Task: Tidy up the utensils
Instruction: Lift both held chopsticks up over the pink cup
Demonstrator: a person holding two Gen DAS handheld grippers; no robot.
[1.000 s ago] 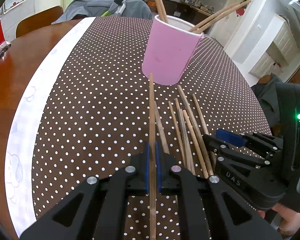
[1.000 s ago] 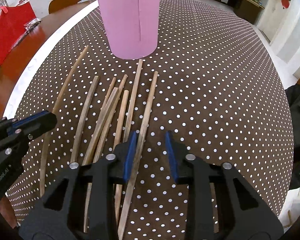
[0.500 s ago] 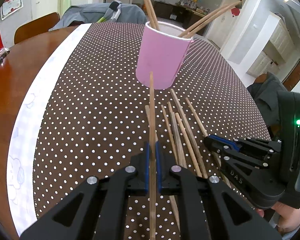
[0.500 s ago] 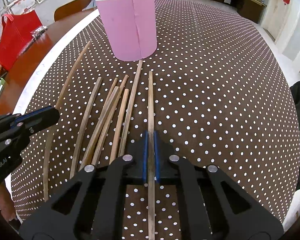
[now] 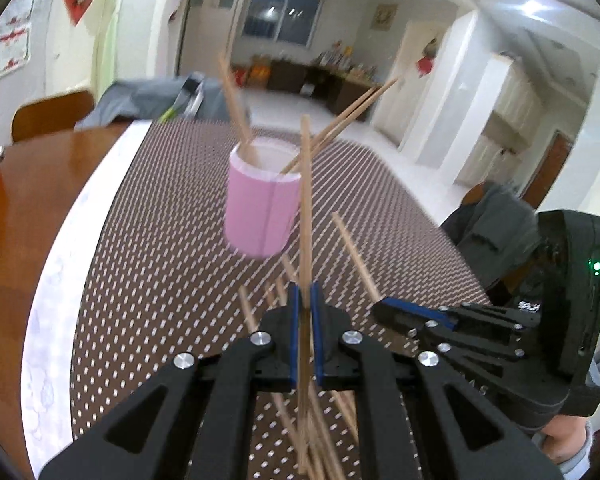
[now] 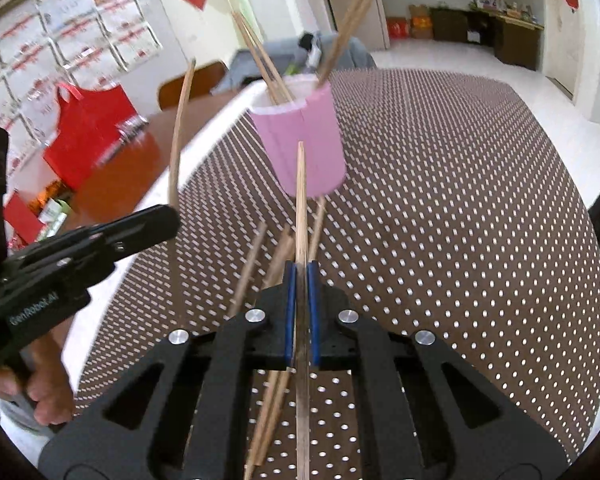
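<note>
Both chopsticks have just left the surface (image 6: 460, 200): the left hand-held gripper (image 5: 305, 300) grasps one (image 5: 306, 200), the right (image 6: 301, 276) now clenches another (image 6: 300, 200), each aimed at the cup (image 5: 260, 212) at twelve o'clock, probably for dropping in.

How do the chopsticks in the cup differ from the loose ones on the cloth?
The chopsticks in the pink cup stand tilted, ends fanned above the rim; the loose chopsticks lie flat on the dotted tablecloth, roughly side by side. Cup ones are sorted; loose ones wait. Both look like plain wood.
</note>
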